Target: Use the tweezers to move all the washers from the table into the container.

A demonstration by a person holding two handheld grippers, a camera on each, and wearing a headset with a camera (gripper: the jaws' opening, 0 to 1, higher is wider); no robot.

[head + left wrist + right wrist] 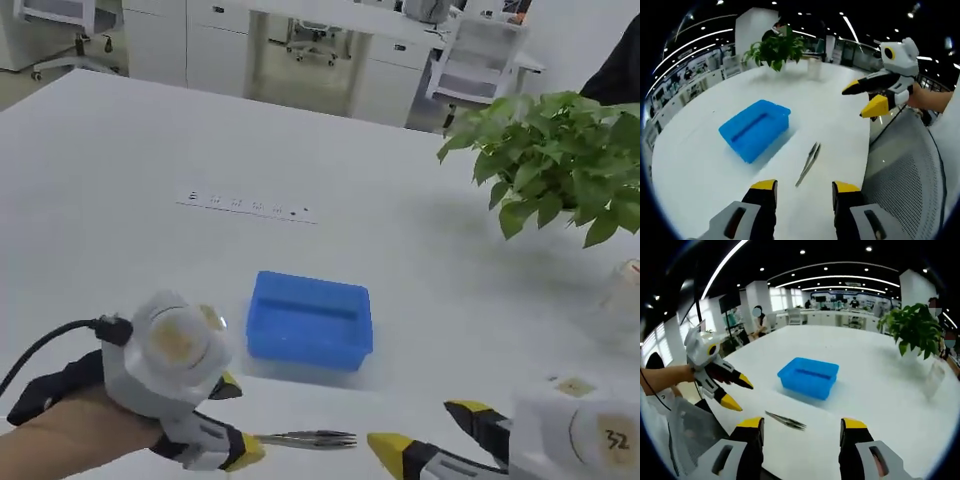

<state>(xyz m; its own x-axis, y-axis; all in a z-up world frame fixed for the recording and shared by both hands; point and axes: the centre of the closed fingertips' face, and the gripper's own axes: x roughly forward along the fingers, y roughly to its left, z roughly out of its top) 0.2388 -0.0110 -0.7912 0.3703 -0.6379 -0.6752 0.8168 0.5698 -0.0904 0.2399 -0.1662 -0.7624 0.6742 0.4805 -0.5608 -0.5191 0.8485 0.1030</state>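
The metal tweezers (305, 438) lie flat on the white table (120, 180) near its front edge, touched by neither gripper. My left gripper (240, 418) is just left of them, open and empty, and its own view has the tweezers (808, 162) a little ahead of its jaws (805, 190). Right of the tweezers my right gripper (425, 425) is open too, the tweezers (786, 420) lying just before its jaws (802, 427). The blue container (310, 320) stands behind the tweezers. A row of small pieces (245, 205) lies further back, too small to make out.
A leafy potted plant (560, 160) stands at the back right, with a clear cup (935, 377) near it. The table's front edge runs just under both grippers. Office chairs and cabinets (330, 50) stand beyond the table.
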